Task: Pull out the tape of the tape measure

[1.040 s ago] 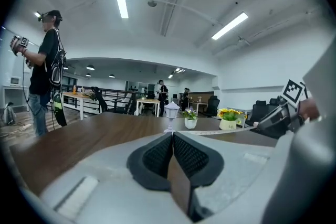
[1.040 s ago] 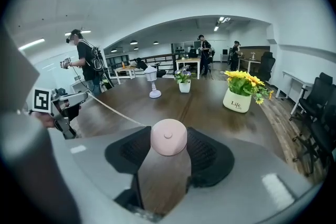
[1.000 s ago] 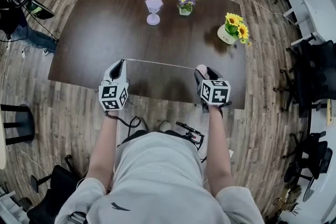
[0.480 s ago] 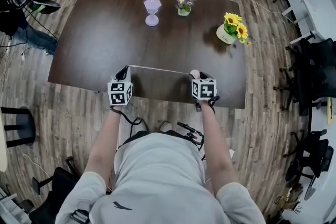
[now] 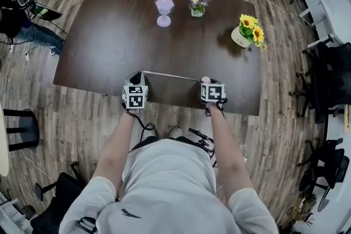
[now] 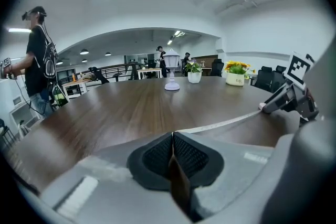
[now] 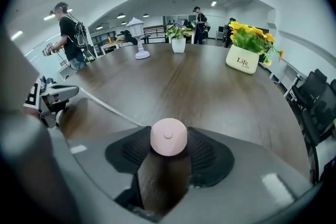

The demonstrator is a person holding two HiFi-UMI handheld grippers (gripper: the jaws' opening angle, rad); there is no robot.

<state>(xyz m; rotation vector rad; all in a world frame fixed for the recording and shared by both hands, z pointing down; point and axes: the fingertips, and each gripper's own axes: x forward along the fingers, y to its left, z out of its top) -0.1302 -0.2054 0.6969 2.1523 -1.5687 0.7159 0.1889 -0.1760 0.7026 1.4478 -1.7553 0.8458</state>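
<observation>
A small round pink tape measure (image 7: 168,137) sits between the pads of my right gripper (image 7: 168,140), which is shut on it near the table's front edge (image 5: 205,80). Its thin white tape (image 5: 170,75) is pulled out in a straight line leftward to my left gripper (image 5: 137,75). In the left gripper view the jaws (image 6: 172,136) are pressed together on the tape's end, and the tape (image 6: 226,123) runs off right toward the other gripper (image 6: 286,99). Both grippers hang low over the dark wooden table (image 5: 109,35).
At the far side of the table stand a pale purple lamp-like ornament (image 5: 164,11), a small pot of purple flowers (image 5: 198,4) and a white pot of sunflowers (image 5: 247,30). Office chairs (image 5: 329,79) stand to the right. A person (image 6: 39,60) stands at the far left.
Both grippers have come down toward the table's front edge, keeping the tape stretched between them. Their grips look unchanged.
</observation>
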